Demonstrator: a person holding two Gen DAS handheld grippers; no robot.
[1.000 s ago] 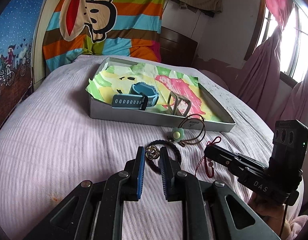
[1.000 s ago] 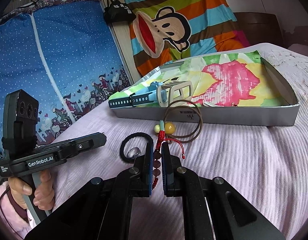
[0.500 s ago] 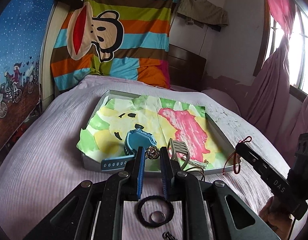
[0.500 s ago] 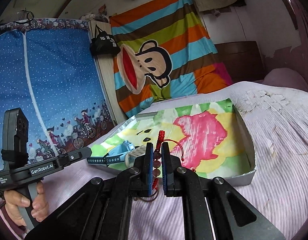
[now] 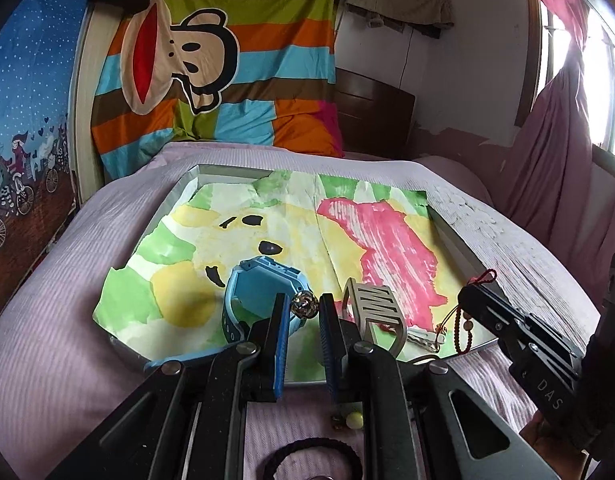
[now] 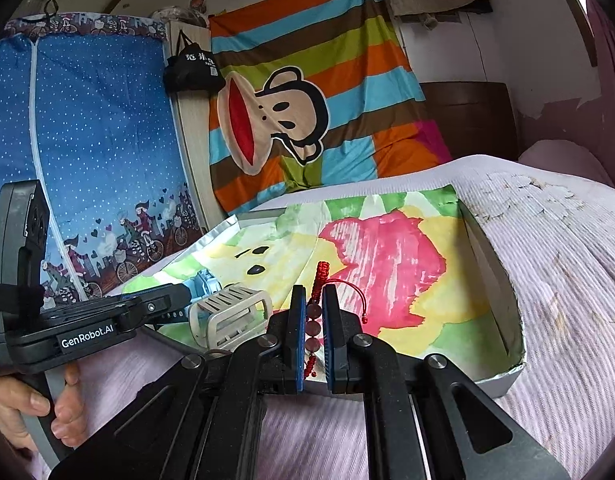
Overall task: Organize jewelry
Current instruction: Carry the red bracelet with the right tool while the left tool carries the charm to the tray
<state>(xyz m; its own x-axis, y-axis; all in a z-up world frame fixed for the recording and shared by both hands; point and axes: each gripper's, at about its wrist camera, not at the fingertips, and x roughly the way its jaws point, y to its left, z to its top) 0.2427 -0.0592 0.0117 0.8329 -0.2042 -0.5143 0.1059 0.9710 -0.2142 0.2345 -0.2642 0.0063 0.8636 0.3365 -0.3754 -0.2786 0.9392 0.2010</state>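
My left gripper (image 5: 304, 308) is shut on a small silver bell (image 5: 304, 305), held above the near edge of the grey tray (image 5: 187, 184). A black cord loop (image 5: 311, 456) shows below its fingers; I cannot tell whether it hangs or lies on the bed. My right gripper (image 6: 314, 304) is shut on a red cord bracelet with brown beads (image 6: 313, 314), which dangles over the tray's near right corner (image 5: 465, 328). In the tray lie a blue watch (image 5: 247, 300) and a beige strap (image 5: 375, 308). The left gripper (image 6: 179, 296) shows at the left of the right wrist view.
The tray, lined with painted paper (image 6: 387, 264), sits on a lilac bedspread (image 5: 47, 320). A pale green bead (image 5: 354, 420) lies on the bed near the tray. A striped monkey blanket (image 5: 211, 80) and a dark headboard (image 5: 371, 112) stand behind, with pink curtains (image 5: 547, 152) to the right.
Both grippers rose off the bed and moved forward to the tray's near edge. The left carries the bell, the right the red bracelet. The tray looks closer now.
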